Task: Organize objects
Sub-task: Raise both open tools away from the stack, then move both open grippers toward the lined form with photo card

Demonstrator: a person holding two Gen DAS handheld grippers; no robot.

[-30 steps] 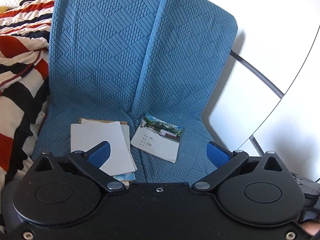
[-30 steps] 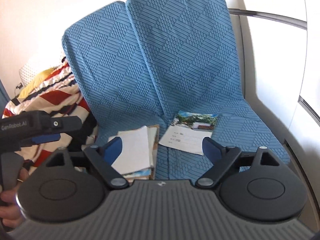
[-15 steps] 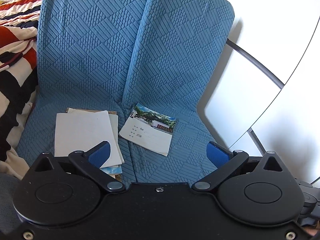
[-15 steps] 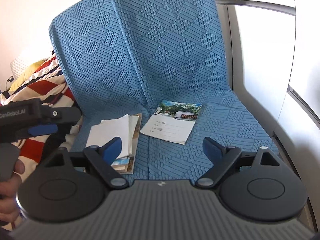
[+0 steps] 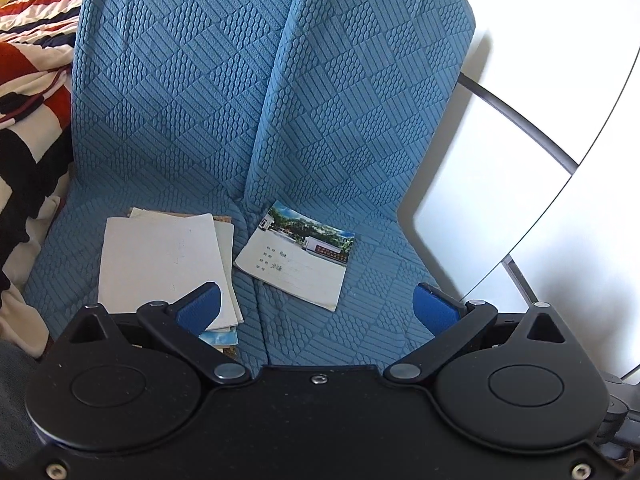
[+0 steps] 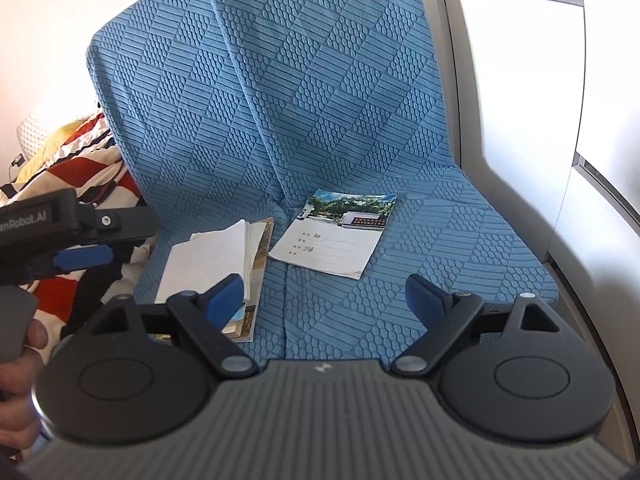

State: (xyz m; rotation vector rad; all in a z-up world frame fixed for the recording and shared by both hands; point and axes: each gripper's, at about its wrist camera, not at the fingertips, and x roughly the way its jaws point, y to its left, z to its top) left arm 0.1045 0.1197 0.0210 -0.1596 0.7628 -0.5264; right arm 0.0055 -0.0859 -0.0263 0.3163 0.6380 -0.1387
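A thin booklet [image 5: 296,256] [image 6: 336,236] with a building photo on its cover lies alone on the blue seat cushion. To its left sits a stack of paper booklets [image 5: 168,264] [image 6: 216,260], white sheet on top. My left gripper [image 5: 316,308] hovers above the seat with its jaws wide apart, nothing between them; its left blue pad overlaps the stack in view. My right gripper [image 6: 324,296] is open and empty too, held above the seat's front. The left gripper's body [image 6: 60,236] shows at the far left of the right wrist view.
The blue textured cushions [image 5: 320,100] rise as a backrest behind the booklets. A red, white and black striped blanket [image 5: 24,92] lies to the left. A white panel with a grey rail [image 5: 520,116] borders the right side. A person's hand [image 6: 20,364] holds the left gripper.
Both grippers have sunk and come closer to the seat, so the booklets look larger and sit lower in view. The jaws stayed wide apart. The booklets have not moved.
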